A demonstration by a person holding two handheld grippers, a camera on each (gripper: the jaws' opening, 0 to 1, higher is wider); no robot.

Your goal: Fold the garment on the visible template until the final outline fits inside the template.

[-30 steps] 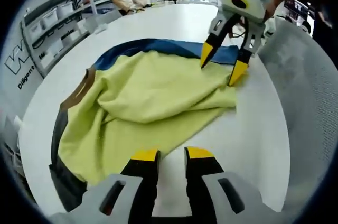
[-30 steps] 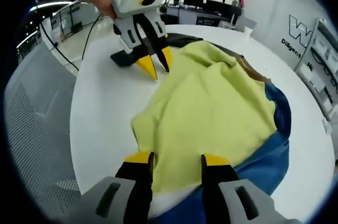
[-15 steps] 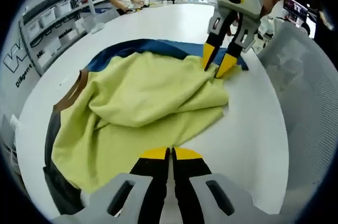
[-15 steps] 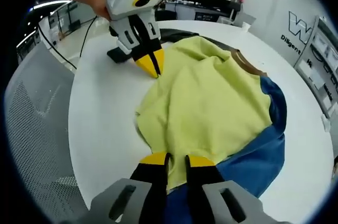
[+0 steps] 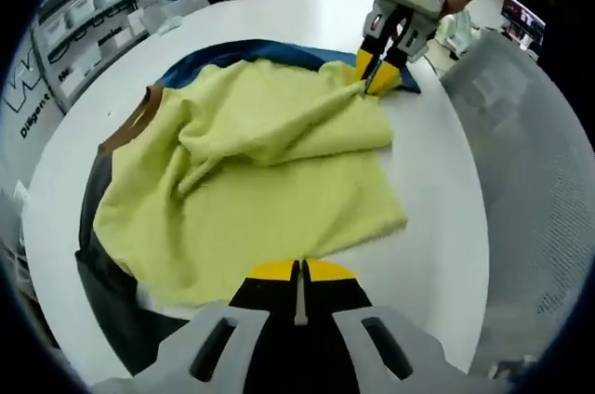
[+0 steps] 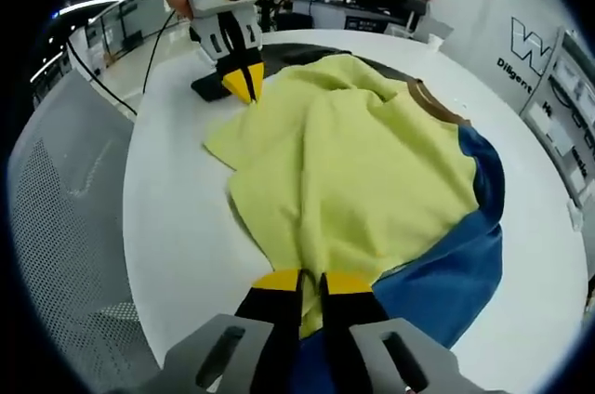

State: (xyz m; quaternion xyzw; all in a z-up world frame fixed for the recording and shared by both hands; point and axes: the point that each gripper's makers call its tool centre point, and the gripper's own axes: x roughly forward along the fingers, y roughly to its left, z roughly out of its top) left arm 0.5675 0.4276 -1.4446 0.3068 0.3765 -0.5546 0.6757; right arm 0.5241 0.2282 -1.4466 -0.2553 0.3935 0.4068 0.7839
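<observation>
Both your grippers have gone from open a second ago to pinched on cloth now; the left gripper (image 5: 299,273) has its yellow tips drawn together on the near hem of the yellow garment (image 5: 251,180), and the right gripper (image 6: 311,280) is likewise clamped on the opposite hem edge; you see each one from the other's camera too, the right gripper (image 5: 379,78) at the far side of the cloth and the left gripper (image 6: 244,85) at its far corner.

Since half a second ago the hem between the two pinch points has been pulled out; the bunched fold beside the right gripper has opened into a flatter, wider panel, and the edge near the left gripper now runs out to a distinct corner; ridges remain across the middle in the left gripper view.

The garment lies on the white table (image 5: 437,227), spread over the blue template (image 6: 446,282); the blue shows past the cloth on one side, with a darker part of the template (image 5: 102,273) showing past the cloth on the other side, and the brown collar (image 5: 135,120) sits at the edge away from the held hem.

Judgement: you now hold the hem at two points, so the fold can begin; the outline still overruns the template towards the table edge, so the task is at an early stage.
</observation>
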